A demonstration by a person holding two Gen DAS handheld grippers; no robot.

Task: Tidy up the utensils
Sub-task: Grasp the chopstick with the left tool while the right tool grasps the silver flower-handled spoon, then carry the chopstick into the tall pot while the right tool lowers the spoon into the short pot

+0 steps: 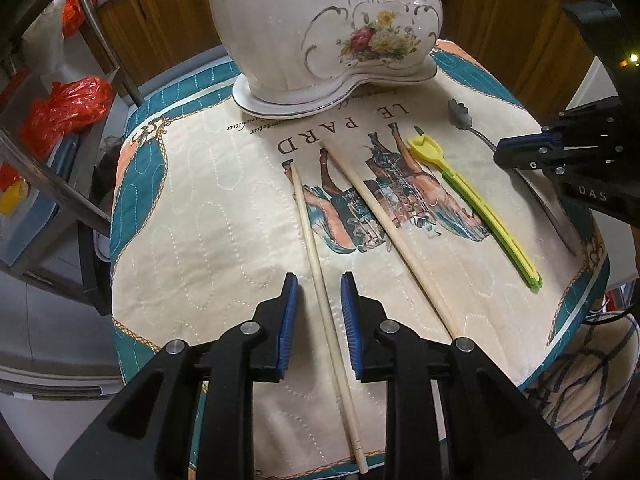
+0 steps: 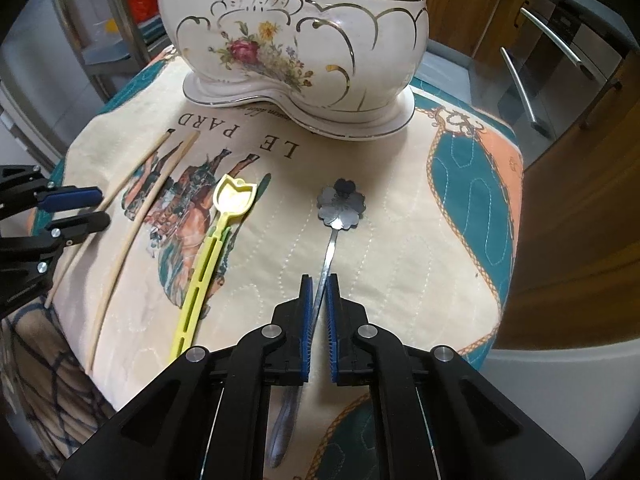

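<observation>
A glazed, gilt-trimmed ceramic holder (image 2: 296,40) stands at the back of the quilted table (image 2: 400,248). In front of it, the right gripper (image 2: 319,284), jaws narrow, straddles the slick flower-bowled steel spoon (image 2: 341,204), which may slip. The left gripper (image 1: 319,284), jaws wide, brackets a thin wooden chopstick (image 1: 320,276) that may roll.

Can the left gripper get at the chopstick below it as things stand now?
Probably yes. The left gripper is open, with the chopstick lying on the cloth between its fingers, and nothing covers it.
</observation>
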